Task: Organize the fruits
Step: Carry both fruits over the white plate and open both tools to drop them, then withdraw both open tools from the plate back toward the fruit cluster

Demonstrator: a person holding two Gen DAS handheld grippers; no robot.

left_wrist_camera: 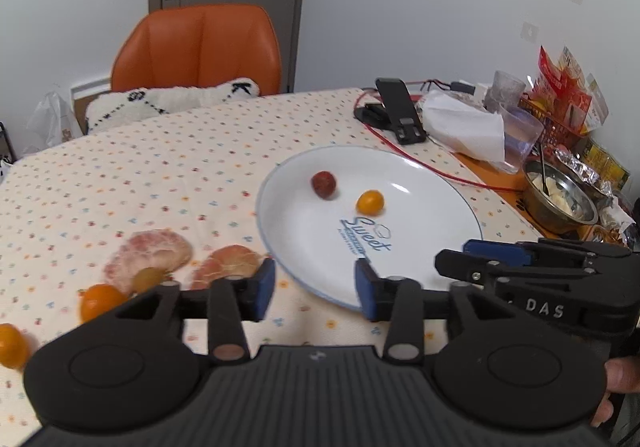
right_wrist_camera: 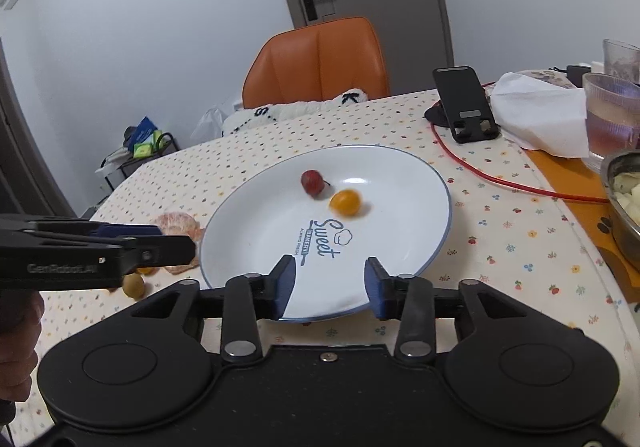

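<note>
A white plate (left_wrist_camera: 424, 215) (right_wrist_camera: 256, 235) printed "Sweet" lies on the dotted tablecloth. On it rest a red fruit (left_wrist_camera: 324, 185) (right_wrist_camera: 313, 183) and an orange kumquat (left_wrist_camera: 370, 202) (right_wrist_camera: 345, 202). Left of the plate lie two pink peeled citrus pieces (left_wrist_camera: 150, 257) (left_wrist_camera: 230, 265), a small brown fruit (left_wrist_camera: 147, 278) (right_wrist_camera: 133, 285) and two kumquats (left_wrist_camera: 100, 301) (left_wrist_camera: 10, 345). My left gripper (left_wrist_camera: 316, 287) (right_wrist_camera: 176, 243) stands open and empty over the plate's near-left rim. My right gripper (right_wrist_camera: 330, 285) (left_wrist_camera: 452, 255) is open and empty over the plate's near edge.
An orange chair (left_wrist_camera: 196, 47) with a white cushion (left_wrist_camera: 168, 101) stands behind the table. At the right are a black phone stand (left_wrist_camera: 400, 111), a red cable (right_wrist_camera: 500, 177), a tissue (left_wrist_camera: 464, 125), plastic cups (left_wrist_camera: 520, 135), a steel bowl (left_wrist_camera: 560, 199) and a snack basket (left_wrist_camera: 560, 107).
</note>
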